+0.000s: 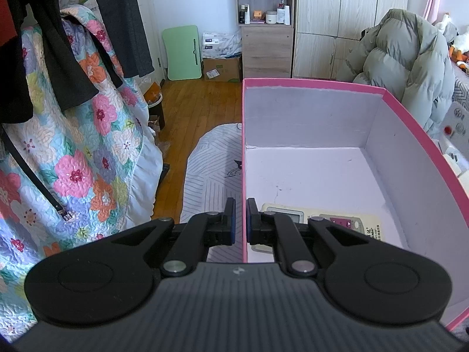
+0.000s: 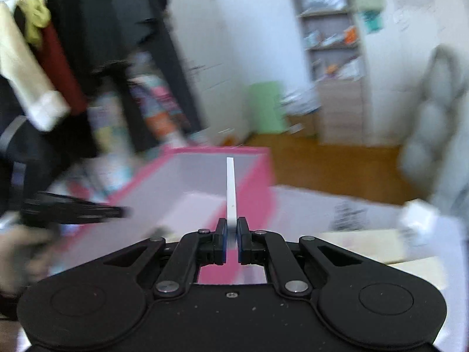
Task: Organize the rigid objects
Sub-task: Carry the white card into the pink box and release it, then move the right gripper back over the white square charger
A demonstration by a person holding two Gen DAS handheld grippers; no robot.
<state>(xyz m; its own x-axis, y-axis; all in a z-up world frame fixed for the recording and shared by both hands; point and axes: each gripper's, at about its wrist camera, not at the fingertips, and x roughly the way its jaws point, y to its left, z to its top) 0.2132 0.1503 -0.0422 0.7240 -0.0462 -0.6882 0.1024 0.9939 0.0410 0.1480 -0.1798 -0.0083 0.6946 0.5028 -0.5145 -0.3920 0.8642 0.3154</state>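
A pink box (image 1: 410, 123) with a white inside stands on the bed. A cream remote control (image 1: 337, 220) lies flat on its floor near the front. My left gripper (image 1: 241, 220) is shut on the box's left wall (image 1: 244, 146), one finger outside, one inside. In the blurred right wrist view, my right gripper (image 2: 231, 242) is shut on a thin white flat object (image 2: 231, 187), held edge-on and pointing out over the pink box (image 2: 263, 164). The left gripper (image 2: 73, 209) shows as a dark blur at that box's left side.
A floral quilt (image 1: 73, 146) and dark hanging clothes (image 1: 58, 44) fill the left. A grey puffer jacket (image 1: 410, 58) lies behind the box. Wooden floor (image 1: 190, 102), shelf unit (image 1: 265, 23) and wardrobe (image 1: 351, 14) are at the back. A pale flat object (image 2: 381, 243) lies right of my right gripper.
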